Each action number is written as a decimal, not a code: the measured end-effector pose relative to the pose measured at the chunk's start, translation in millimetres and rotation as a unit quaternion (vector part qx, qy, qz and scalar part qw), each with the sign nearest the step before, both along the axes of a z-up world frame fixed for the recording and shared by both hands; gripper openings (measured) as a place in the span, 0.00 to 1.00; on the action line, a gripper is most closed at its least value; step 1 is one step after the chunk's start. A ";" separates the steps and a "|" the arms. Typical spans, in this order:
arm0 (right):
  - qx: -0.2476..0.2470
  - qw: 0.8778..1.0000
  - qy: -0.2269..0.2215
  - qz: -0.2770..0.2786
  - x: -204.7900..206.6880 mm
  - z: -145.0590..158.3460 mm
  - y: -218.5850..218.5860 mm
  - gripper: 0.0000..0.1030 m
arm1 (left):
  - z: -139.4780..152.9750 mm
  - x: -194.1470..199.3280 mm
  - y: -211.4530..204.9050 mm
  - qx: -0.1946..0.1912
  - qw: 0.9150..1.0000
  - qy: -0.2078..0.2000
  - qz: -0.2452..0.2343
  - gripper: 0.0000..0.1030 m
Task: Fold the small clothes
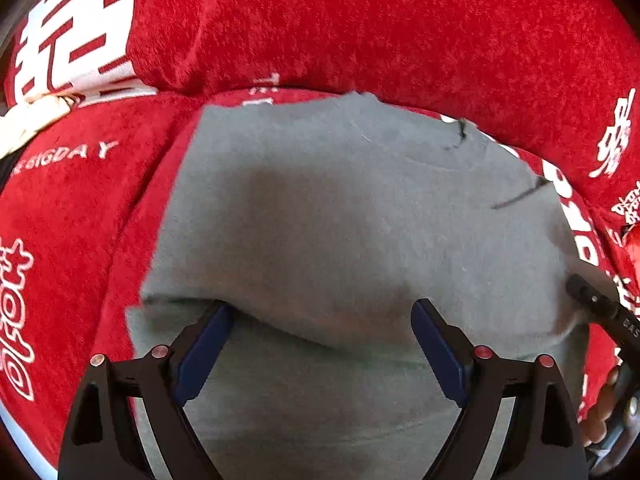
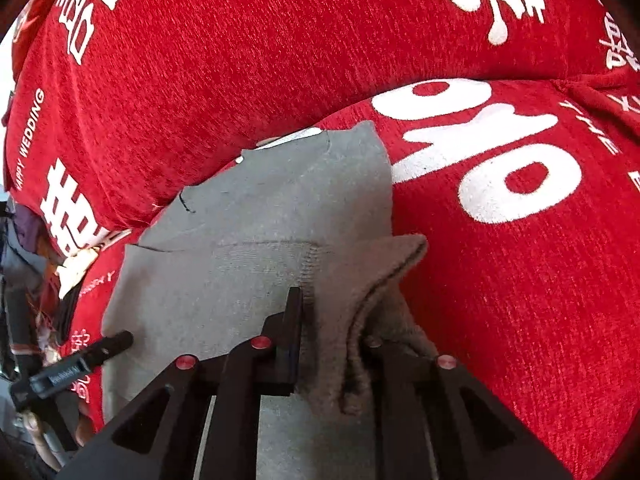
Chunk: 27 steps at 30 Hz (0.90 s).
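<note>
A small grey knit garment (image 1: 340,216) lies flat on a red sofa seat (image 1: 80,240). My left gripper (image 1: 322,320) is open, its blue-padded fingers (image 1: 208,344) spread just above a folded edge of the garment. My right gripper (image 2: 332,340) is shut on a bunched-up fold of the grey garment (image 2: 248,240) at its right edge, the cloth pinched and draped over the right finger. The right gripper's tip shows in the left wrist view (image 1: 592,300). The left gripper's tip shows in the right wrist view (image 2: 108,344).
A red back cushion (image 1: 360,20) with white lettering rises right behind the garment. The red seat with big white letters (image 2: 500,168) stretches to the right. Mixed clutter (image 2: 28,264) lies beyond the sofa's left end.
</note>
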State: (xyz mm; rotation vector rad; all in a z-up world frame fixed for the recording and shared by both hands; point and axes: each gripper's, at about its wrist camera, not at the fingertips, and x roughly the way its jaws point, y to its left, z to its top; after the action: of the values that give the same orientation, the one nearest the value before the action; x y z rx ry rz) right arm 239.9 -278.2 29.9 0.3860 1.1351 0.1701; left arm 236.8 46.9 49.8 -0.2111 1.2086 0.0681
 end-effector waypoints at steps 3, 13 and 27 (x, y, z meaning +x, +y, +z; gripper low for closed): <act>-0.013 1.000 0.007 0.006 1.4 0.6 5.0 0.16 | -9.8 7.2 25.1 -0.009 1.000 0.022 0.013 0.87; -0.042 0.999 -0.009 0.030 -5.7 8.5 21.8 0.60 | 32.5 8.9 107.5 -0.092 0.992 -0.019 0.081 0.86; -0.169 0.985 -0.016 -0.044 -42.1 38.0 -30.6 0.64 | -6.2 6.4 38.6 0.042 0.999 0.012 -0.001 0.86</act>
State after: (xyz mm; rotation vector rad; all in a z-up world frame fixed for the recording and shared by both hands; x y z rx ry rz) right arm 197.8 -308.8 67.9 0.1307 1.0886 -0.0932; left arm 243.3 85.5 43.6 -0.1360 1.2277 0.1196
